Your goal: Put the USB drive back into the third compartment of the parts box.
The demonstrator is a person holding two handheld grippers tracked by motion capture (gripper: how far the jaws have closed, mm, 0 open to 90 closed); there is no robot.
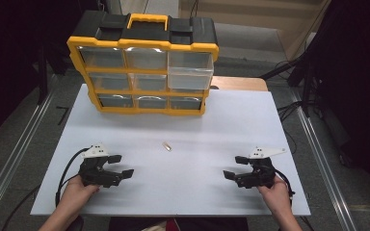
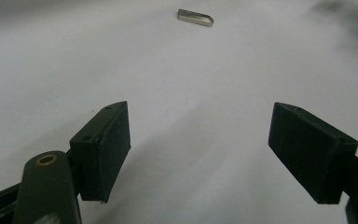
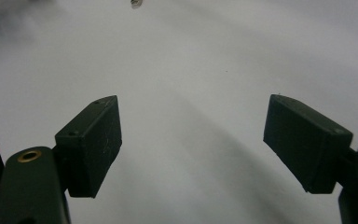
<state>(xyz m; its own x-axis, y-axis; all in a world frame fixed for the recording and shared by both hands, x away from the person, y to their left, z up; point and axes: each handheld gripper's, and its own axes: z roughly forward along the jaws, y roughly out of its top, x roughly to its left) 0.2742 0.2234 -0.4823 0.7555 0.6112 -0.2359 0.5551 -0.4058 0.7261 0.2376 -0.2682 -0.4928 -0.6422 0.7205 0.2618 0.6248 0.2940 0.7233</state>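
The small metal piece (image 1: 166,146) lies flat on the white table (image 1: 221,125), about midway between the two grippers and a little ahead of them, touching neither. The left gripper (image 1: 121,164) and right gripper (image 1: 235,166) both rest with jaws spread and nothing between them. Being so thin and low, the piece could slide or flick away if a pad strikes it off-centre. There is open room all around it; the organizer (image 1: 144,62) stands well behind, and the table edges are far off.
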